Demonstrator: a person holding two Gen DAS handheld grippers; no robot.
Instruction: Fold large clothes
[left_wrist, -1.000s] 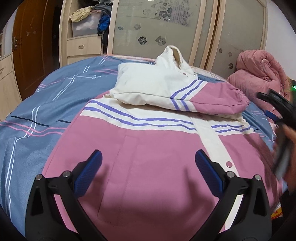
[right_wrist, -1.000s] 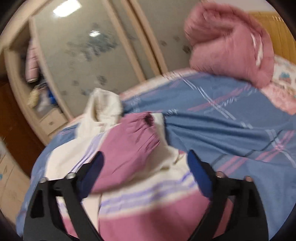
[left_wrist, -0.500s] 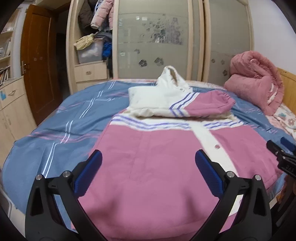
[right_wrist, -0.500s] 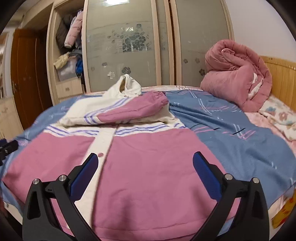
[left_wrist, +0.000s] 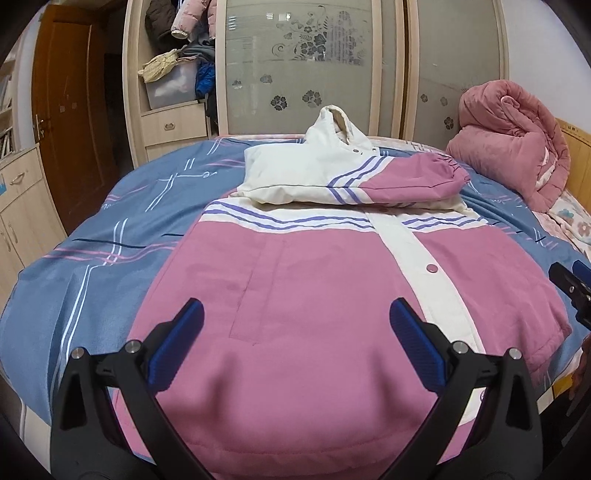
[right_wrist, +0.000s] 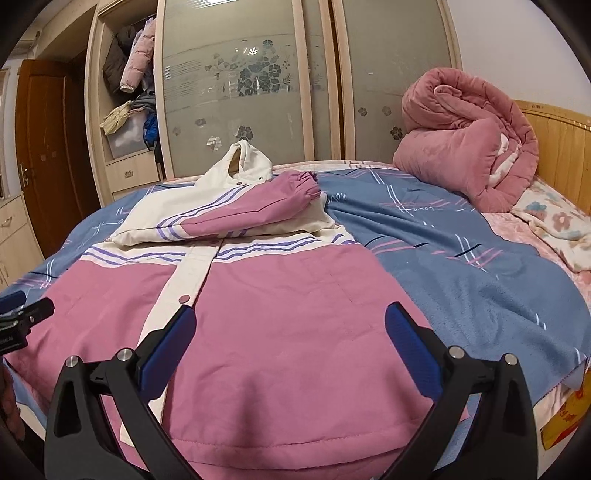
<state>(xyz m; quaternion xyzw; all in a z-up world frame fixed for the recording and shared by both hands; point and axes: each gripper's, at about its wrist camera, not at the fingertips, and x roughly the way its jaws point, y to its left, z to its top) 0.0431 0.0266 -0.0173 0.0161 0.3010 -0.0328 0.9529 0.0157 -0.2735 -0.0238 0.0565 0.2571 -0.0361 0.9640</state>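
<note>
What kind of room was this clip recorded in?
Almost certainly a home bedroom: a bed with a blue patterned cover, a sliding-door wardrobe with clothes on its open shelves, and a rolled pink quilt against the wooden headboard.

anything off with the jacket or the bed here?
Nothing stands out. The jacket lies flat and buttoned on the bed, sleeves folded across the chest, hood propped up. Both grippers, left and right, are open above the hem.

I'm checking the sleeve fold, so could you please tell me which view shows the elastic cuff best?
The right wrist view: the cuff faces the camera, gathers plainly visible against the blue bedspread. In the left wrist view, the cuff is seen more side-on.
</note>
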